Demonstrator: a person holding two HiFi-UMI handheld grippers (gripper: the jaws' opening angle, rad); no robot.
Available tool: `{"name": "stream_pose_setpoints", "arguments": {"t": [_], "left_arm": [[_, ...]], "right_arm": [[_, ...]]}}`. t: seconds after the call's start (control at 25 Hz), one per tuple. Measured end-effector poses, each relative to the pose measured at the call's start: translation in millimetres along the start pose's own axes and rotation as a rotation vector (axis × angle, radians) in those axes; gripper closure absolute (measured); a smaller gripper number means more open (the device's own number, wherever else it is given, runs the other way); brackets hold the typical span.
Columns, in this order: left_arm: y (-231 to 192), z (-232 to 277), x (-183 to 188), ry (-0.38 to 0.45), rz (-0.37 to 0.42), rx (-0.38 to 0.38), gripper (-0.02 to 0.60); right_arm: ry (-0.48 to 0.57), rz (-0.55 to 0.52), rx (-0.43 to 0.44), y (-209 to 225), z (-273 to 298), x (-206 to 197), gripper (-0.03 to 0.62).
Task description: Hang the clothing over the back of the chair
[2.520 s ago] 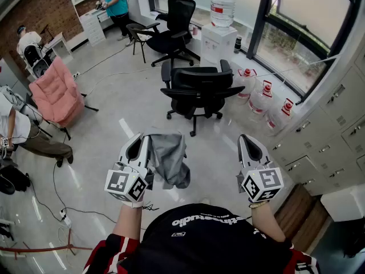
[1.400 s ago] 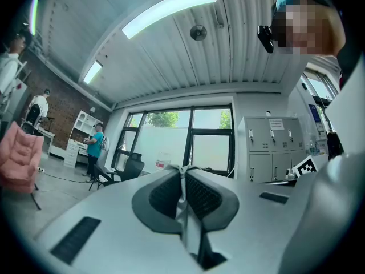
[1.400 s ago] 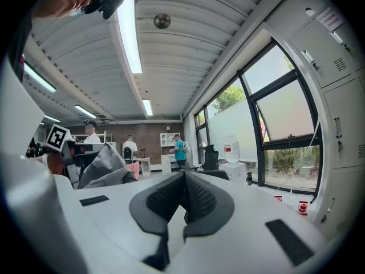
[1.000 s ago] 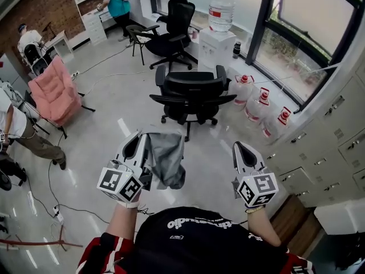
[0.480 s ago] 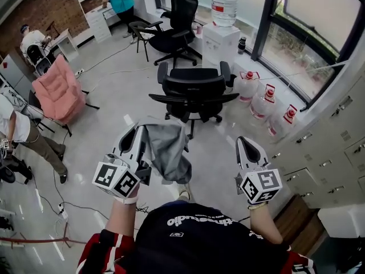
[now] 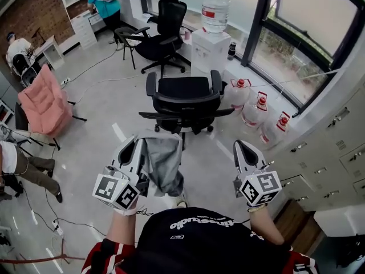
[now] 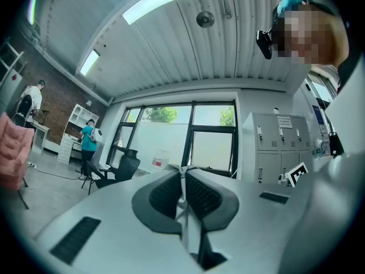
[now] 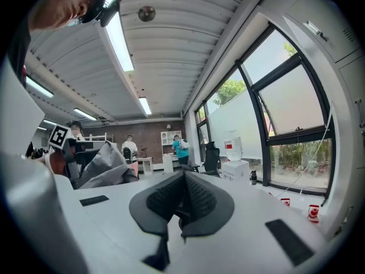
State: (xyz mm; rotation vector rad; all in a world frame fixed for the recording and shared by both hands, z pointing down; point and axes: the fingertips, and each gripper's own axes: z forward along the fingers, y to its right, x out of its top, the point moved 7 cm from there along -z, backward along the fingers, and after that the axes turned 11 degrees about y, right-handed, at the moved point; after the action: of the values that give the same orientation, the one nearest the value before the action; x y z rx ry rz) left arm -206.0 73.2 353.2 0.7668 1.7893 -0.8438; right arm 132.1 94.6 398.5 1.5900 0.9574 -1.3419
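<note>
I am holding the left gripper point(image 6: 134, 147) out in front of me, its jaws pinching a fold of the grey clothing point(image 6: 162, 165). The clothing is hanging from them above the floor point(image 6: 100, 127), near the black office chair point(image 6: 183, 93), whose back is facing me. The right gripper point(image 6: 243, 148) is hovering alongside, jaws pressed together on nothing, apart from the clothing.

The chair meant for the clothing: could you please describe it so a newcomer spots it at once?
By the window wall is a white stand bearing a water bottle. The black office chair is on the floor before it. Unlike the second black chair farther back and the pink chair, it sits nearest the grey clothing.
</note>
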Motion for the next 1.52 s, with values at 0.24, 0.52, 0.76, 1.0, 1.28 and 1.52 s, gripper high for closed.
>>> {"name": "stream_pose_setpoints", "arguments": {"t": [0.24,0.52,0.76,1.0,1.28,1.52], "left_arm": [[-49,52,-4,0.01,-0.022,-0.046,0.552],[-104,104,1,0.012,-0.05,-0.083,0.552],[-131,139,-6,0.008,-0.072,-0.113,0.552],[-141,167,-11,-0.001,-0.078,-0.123,0.552],[-144,201,-21,-0.015,-0.061,-0.13,0.553],[-145,247,-23,-0.045,-0.028,-0.164,0.552]], "right_arm": [[0.041,-0.018,0.01,3,73,7,0.579],[0.079,-0.041,-0.04,-3,142,13,0.579],[0.064,-0.04,-0.075,10,170,12,0.579],[0.059,-0.04,-0.094,26,186,14,0.579],[0.074,-0.017,-0.061,54,221,7,0.579],[0.088,-0.004,-0.029,74,251,12,0.579]]}}
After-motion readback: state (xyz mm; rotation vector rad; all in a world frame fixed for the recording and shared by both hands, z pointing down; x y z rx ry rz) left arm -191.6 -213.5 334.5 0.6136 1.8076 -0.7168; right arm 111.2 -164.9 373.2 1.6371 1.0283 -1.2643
